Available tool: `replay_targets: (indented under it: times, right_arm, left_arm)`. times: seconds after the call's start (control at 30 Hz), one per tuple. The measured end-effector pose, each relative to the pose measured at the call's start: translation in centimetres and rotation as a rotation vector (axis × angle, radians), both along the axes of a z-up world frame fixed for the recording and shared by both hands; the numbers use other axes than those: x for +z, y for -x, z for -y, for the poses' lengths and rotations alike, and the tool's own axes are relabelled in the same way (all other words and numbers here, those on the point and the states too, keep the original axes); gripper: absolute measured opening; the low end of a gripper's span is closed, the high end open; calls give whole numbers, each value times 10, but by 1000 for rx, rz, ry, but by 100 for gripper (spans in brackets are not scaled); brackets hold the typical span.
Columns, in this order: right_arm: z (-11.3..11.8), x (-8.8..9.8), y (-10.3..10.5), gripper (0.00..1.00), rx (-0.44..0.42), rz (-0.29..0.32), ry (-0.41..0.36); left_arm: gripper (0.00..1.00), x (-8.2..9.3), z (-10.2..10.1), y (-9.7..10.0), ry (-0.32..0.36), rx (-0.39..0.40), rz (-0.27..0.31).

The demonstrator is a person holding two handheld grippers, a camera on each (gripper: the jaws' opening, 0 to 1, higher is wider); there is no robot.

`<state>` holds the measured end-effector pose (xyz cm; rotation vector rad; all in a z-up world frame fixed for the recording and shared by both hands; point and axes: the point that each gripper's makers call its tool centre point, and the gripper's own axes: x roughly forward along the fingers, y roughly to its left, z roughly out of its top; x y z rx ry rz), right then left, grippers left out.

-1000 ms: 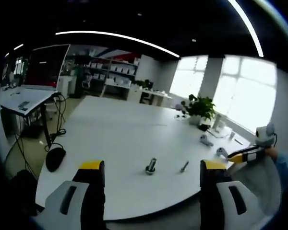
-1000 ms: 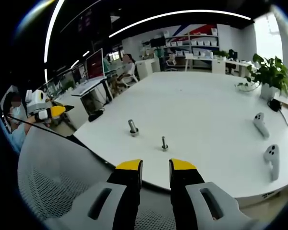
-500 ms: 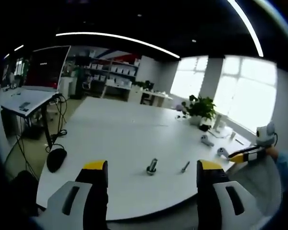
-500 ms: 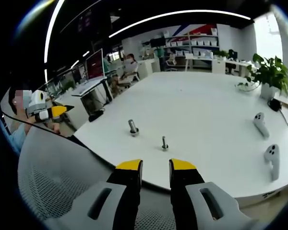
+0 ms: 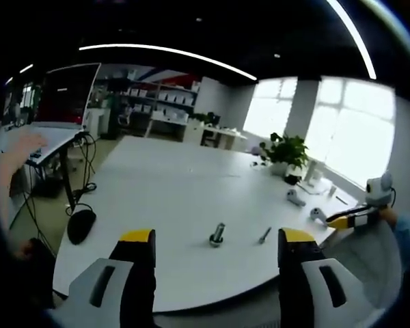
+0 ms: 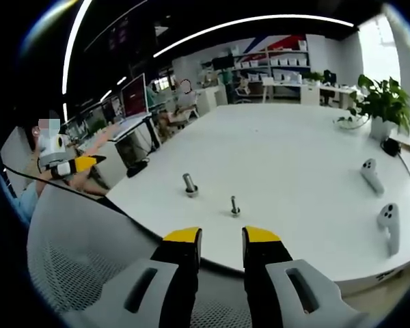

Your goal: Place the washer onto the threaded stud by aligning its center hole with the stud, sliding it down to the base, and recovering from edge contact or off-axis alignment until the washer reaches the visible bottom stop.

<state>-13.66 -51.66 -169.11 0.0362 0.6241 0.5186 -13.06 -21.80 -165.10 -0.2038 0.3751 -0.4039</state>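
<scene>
On the white table [image 5: 171, 184] a thick metal stud [image 5: 216, 235] stands on a wider base, with a thinner bolt [image 5: 262, 236] to its right. In the right gripper view the thick stud [image 6: 190, 184] and the thin bolt [image 6: 235, 205] stand near the table's [image 6: 294, 147] front edge. No washer is clear to me at this distance. My left gripper [image 5: 218, 239] is held wide open, short of the table, with nothing between its jaws. My right gripper [image 6: 222, 236] keeps only a narrow gap, also with nothing in it. Each gripper shows small in the other's view: right gripper [image 5: 347, 219], left gripper [image 6: 75, 165].
Two white hand controllers [image 6: 371, 176] [image 6: 388, 222] lie right of the bolt. A potted plant [image 6: 383, 102] stands at the far right. A grey mesh chair back [image 6: 75, 266] sits between my right gripper and the table. A desk with a screen [image 5: 65, 96] is off left.
A person's hand has come into the left gripper view at the far left, reaching toward the side desk. The left jaws have narrowed very slightly. Stud and bolt have not moved.
</scene>
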Motion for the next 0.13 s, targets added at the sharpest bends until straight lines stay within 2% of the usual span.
replay_targets:
  times: [0.13]
  right_arm:
    - [-1,0,0,26,2,1,4]
  left_arm:
    - [71,-1,-1,0,0,-2,-5]
